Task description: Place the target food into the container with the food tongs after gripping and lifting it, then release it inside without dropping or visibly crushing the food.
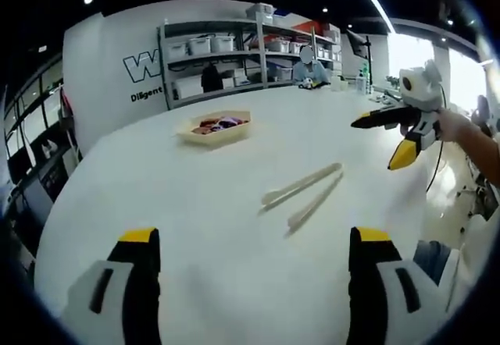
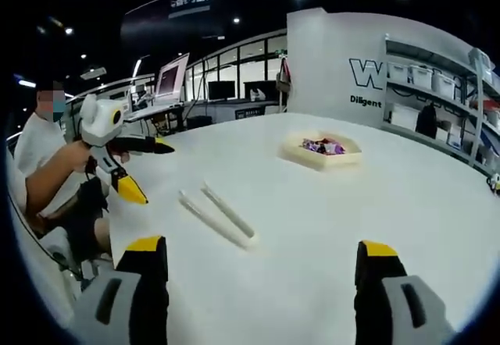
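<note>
Left gripper view first: wide white table (image 1: 195, 228) in a showroom-like hall, grey shelving (image 1: 234, 56) with white bins along the back wall, black lettering on that wall. Near the table's far edge, sat a shallow cream container (image 1: 215, 129) with reddish and purple food pieces (image 1: 219, 124) inside; exact kind of food too small to tell. Closer to the middle of the table, lay a pair of pale food tongs (image 1: 305, 195), flat on the surface, arms slightly spread, well apart from the container. At the bottom, rose the left gripper (image 1: 254, 267), yellow-tipped black jaws spread wide, nothing between them, hanging over bare table. Over by the table's right edge, hovered the right gripper (image 1: 391, 138), held by a hand (image 1: 453, 124), jaws parted, empty.

Over to the right gripper view: same white table (image 2: 328, 228), glass-walled offices and a monitor behind, lettered wall and shelves (image 2: 437, 87) off to the right. Sat toward the far side of the table, the container (image 2: 322, 154) again, colourful food (image 2: 322, 147) heaped in it. Lay nearer the table's left edge, the tongs (image 2: 219, 216), untouched, clear of both grippers. At the bottom, stood the right gripper (image 2: 258, 271), jaws wide apart and gripping nothing. At the left edge of the table, showed the left gripper (image 2: 148, 169), white body, black-and-yellow jaws open, held by a seated person in a white shirt (image 2: 35, 146).
</note>
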`<state>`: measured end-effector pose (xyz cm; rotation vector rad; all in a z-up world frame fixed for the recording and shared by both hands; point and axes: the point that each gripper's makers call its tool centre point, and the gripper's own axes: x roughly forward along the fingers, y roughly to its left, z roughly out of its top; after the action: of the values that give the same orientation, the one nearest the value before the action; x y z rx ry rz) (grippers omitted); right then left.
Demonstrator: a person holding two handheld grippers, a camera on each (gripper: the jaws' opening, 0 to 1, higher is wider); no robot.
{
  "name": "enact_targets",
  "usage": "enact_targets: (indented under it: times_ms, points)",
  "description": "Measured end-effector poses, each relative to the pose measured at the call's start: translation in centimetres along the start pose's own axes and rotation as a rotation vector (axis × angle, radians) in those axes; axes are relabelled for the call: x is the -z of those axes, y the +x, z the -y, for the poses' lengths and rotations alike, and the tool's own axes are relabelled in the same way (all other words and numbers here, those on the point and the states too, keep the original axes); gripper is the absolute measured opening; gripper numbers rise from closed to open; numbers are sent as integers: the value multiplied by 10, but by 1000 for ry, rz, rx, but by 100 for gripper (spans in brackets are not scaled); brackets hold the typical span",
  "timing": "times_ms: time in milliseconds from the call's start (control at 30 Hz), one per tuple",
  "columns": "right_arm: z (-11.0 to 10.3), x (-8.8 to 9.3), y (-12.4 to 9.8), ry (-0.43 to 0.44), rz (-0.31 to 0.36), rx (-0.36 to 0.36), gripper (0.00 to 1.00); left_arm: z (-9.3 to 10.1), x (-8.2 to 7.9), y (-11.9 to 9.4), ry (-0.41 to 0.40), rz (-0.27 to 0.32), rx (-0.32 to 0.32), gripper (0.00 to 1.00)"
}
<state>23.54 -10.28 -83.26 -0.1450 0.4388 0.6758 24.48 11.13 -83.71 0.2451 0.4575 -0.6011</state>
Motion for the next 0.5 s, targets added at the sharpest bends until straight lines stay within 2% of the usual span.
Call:
enact_targets:
  times_ms: [500]
  points:
    - [1,-1,-1,11,4,1,99,-2,-2,-5,0,12,-10,99]
